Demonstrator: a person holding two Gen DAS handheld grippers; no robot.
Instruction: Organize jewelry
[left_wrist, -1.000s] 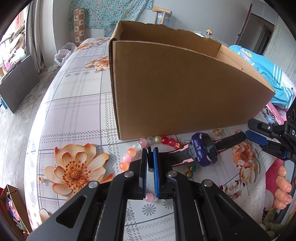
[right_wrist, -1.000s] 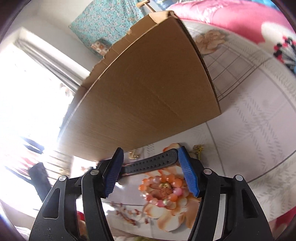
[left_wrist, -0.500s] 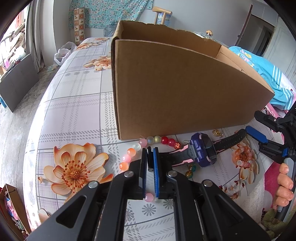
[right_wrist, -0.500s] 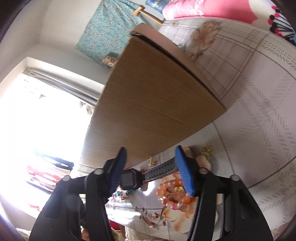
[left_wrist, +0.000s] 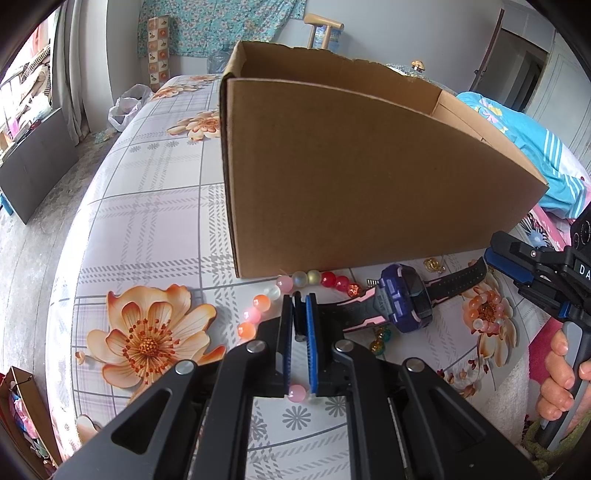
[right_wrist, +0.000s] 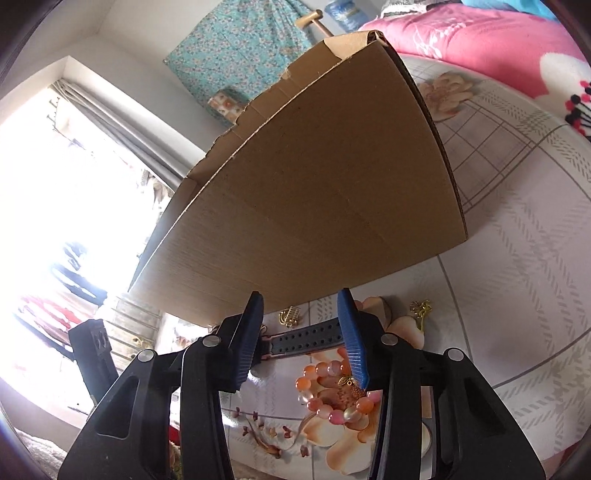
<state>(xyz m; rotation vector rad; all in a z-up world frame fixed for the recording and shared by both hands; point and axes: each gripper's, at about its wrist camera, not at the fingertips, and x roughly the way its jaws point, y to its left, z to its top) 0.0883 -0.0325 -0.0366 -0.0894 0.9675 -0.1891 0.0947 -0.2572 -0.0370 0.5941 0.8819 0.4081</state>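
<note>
**Cardboard box walls off your view as the jewelry waits at its foot**

The tall cardboard box (left_wrist: 354, 177) stands on the floral bedspread (left_wrist: 147, 206) and fills the middle of both views. You see only its outer wall and a strip of inner rim, so its floor and any contents are hidden. To the left the bedspread lies bare out to its rounded edge; on the right a blue garment (left_wrist: 532, 155) lies close behind the box's far corner.

Along the box's near base lies the watch (left_wrist: 402, 302), its purple case flat and its black strap (right_wrist: 306, 336) running right. Your right gripper (right_wrist: 303, 332) straddles that strap with its jaws closing, the blue pads not yet pressing on it; your hand (left_wrist: 561, 373) on its handle is cut off by the frame.

Your left gripper (left_wrist: 299, 321) is pinched almost shut on the multicoloured bead bracelet (left_wrist: 295, 284), whose near arc is hidden under the fingers except for one pink bead. The orange bead bracelet (right_wrist: 332, 391) sits by the right gripper's pad. Small gold charms (right_wrist: 290, 315) lie near the box edge, too small to identify.
</note>
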